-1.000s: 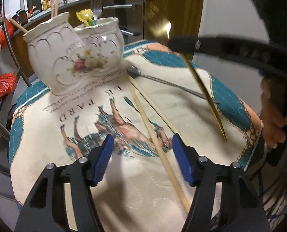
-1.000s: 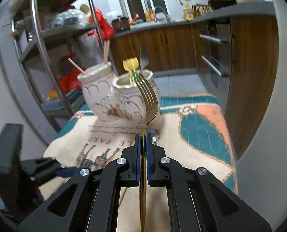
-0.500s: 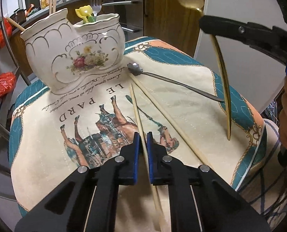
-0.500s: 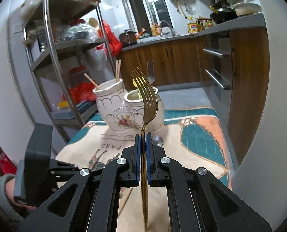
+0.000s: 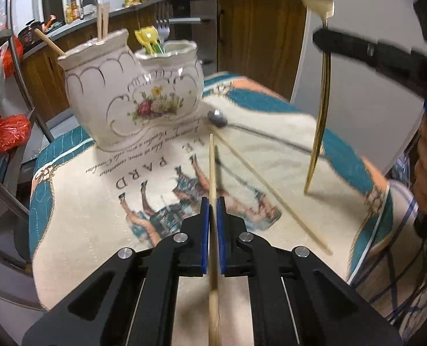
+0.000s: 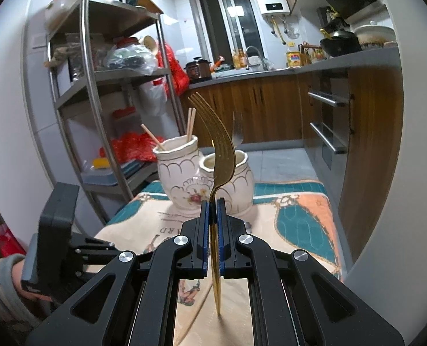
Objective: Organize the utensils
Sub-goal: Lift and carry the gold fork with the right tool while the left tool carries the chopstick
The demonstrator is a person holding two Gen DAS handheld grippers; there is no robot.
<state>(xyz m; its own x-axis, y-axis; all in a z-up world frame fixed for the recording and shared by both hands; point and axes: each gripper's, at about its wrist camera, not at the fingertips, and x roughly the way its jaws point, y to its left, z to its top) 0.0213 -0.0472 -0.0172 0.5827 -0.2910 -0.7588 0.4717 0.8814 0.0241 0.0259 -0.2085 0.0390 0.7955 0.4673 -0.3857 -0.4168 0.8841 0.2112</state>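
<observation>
The gold fork (image 6: 219, 155) was clamped upright in the right gripper (image 6: 212, 201) for insertion into the ceramic utensil holder (image 6: 202, 178); a wooden chopstick (image 5: 212, 173) was gripped by the left gripper (image 5: 212, 201).

Home kitchen: cabinets (image 6: 259, 109), sink tap (image 6: 252, 53).

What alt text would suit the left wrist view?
The left tongs are shut on a pale wooden chopstick, pointing toward a white floral ceramic two-pot utensil holder on a printed cloth; at right, a slender gold fork is held upright.
</observation>
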